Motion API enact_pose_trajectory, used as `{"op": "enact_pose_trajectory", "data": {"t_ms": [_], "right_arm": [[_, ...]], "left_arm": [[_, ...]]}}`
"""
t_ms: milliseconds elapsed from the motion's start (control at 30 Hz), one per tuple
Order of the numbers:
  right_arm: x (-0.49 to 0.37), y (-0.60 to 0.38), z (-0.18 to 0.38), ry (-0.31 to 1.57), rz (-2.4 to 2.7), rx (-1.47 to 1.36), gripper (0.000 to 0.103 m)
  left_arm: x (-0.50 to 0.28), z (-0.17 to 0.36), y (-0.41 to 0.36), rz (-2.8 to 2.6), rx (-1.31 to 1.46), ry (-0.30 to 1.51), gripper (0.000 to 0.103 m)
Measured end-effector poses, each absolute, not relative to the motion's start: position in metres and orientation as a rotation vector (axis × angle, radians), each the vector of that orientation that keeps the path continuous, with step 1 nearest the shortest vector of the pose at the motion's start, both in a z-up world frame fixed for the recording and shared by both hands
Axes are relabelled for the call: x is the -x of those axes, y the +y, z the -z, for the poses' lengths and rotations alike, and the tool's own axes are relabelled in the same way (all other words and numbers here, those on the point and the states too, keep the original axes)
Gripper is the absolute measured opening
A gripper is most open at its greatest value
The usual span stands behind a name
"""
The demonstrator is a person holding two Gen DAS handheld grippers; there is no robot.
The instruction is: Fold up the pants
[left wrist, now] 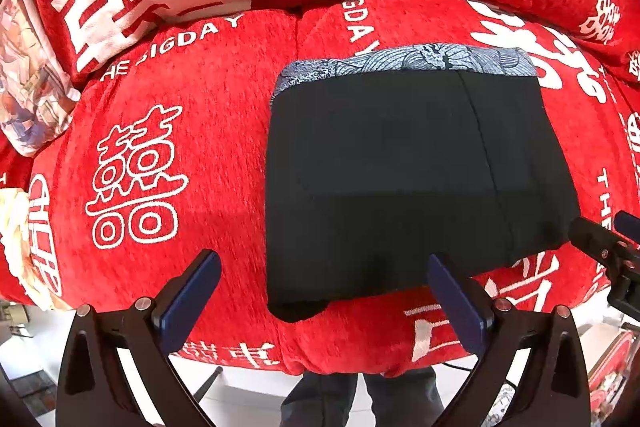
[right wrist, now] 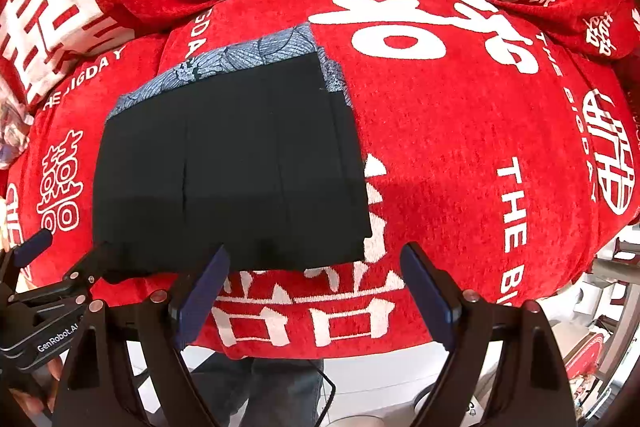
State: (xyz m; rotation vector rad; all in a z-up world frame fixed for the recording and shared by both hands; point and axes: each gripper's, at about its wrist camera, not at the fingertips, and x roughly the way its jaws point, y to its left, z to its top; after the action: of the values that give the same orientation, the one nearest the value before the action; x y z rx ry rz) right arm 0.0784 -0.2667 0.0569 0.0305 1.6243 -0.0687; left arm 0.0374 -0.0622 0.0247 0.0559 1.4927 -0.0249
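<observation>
Folded pants on a red printed sofa cover, both grippers hovering at its front edge.

The black pants lay folded into a flat block on the red cover, a blue patterned waistband showing along the far side. The left gripper and right gripper both had fingers spread, holding nothing, near the block's front corners. A printed pillow sat toward the cover's far left corner. Readable writing: "THE BIGDAY" on the cover, "GenRobot.AI" on the left gripper.

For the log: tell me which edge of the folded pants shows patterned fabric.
The far edge of the black pants, toward the cushions: a blue-grey patterned strip shows there; the near edge is plain black.
</observation>
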Motion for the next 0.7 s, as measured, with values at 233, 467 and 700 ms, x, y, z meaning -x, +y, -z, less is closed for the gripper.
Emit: {"op": "enact_pose_trajectory", "data": {"t_ms": [233,467,700], "right_arm": [[-0.0817,-0.2615,-0.0545,1.627,0.066,-0.012,0.089],[-0.0848,-0.2582,-0.0517,1.630,0.061,-0.003,0.089],[-0.0867,-0.2580,-0.0477,1.640,0.063,0.004,0.089]], "left_arm": [[-0.0383,-0.0220,-0.0634,0.017,-0.064,1.494,0.103],[-0.0401,-0.0195,-0.0646,0.016,-0.062,1.502,0.103],[-0.0406,-0.0149,-0.0641,0.006,-0.053,1.521,0.103]]}}
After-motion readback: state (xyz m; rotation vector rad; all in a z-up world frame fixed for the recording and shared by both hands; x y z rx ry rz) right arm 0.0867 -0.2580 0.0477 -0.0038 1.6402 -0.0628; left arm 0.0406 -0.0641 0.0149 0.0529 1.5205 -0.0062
